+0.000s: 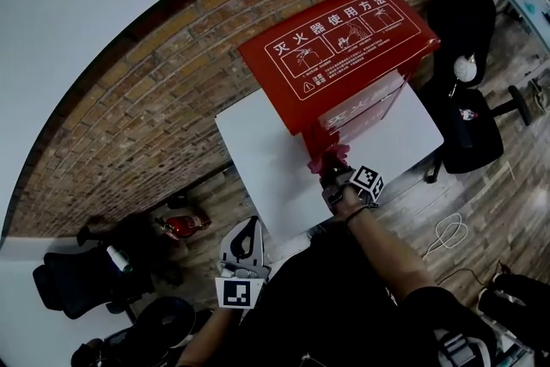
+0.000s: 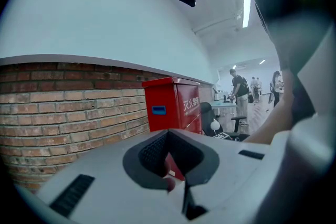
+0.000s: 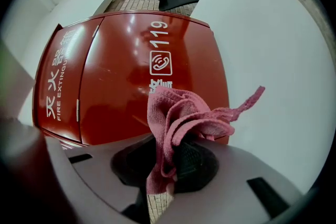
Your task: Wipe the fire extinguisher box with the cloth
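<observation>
- Cloth [image 3: 184, 118]: pink, bunched, pinched in the clenched jaws of the right hand-held gripper [image 3: 170, 165]; loose folds and one frayed tail stick out ahead of the jaws.
- The bunch is pressed up to, or just off, the lower front face of the fire extinguisher box [image 3: 121, 76], under the "119" marking. Real contact cannot be told for sure.
- Left hand-held gripper [image 2: 170, 165]: jaws closed together on nothing, held low and well apart from the box, taking no part in the work.
- The box is red and stands on a white worktop [image 1: 258, 159] close against a brick wall [image 1: 129, 116]; its printed lid faces up.
- Black office chairs [image 1: 464, 99] stand beyond the worktop.
- Progress, as a judgement: wiping is at the front panel, near its base. The red paint shows no smear, dust line or damp streak, so the share already done cannot be read. Lid, sides and upper front are probably left.
</observation>
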A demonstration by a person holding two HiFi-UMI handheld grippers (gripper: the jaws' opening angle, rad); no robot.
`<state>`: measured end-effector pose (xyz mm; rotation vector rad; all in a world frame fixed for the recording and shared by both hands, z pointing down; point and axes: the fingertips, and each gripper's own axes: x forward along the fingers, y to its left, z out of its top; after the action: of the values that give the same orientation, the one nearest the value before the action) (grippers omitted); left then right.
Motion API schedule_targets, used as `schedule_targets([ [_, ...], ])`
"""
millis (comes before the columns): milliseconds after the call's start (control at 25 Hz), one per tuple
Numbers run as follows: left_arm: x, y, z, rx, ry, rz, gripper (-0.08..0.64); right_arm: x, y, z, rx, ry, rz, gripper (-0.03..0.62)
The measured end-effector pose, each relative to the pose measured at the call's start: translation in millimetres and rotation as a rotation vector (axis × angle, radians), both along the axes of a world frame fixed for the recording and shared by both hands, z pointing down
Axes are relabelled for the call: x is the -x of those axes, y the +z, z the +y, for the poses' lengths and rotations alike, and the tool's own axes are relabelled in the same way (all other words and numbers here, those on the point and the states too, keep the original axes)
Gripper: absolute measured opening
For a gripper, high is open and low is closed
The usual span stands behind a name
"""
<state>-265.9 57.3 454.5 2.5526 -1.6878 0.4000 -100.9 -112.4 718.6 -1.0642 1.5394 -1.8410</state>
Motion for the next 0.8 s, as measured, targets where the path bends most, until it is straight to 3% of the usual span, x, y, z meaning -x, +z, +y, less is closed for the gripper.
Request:
schedule_targets([
  [800, -10.6, -0.4, -11.9, -0.013, 0.033, 0.020, 0.032, -2.5, -88.6, -3.1, -0.103, 0.011, -0.026, 0.075],
])
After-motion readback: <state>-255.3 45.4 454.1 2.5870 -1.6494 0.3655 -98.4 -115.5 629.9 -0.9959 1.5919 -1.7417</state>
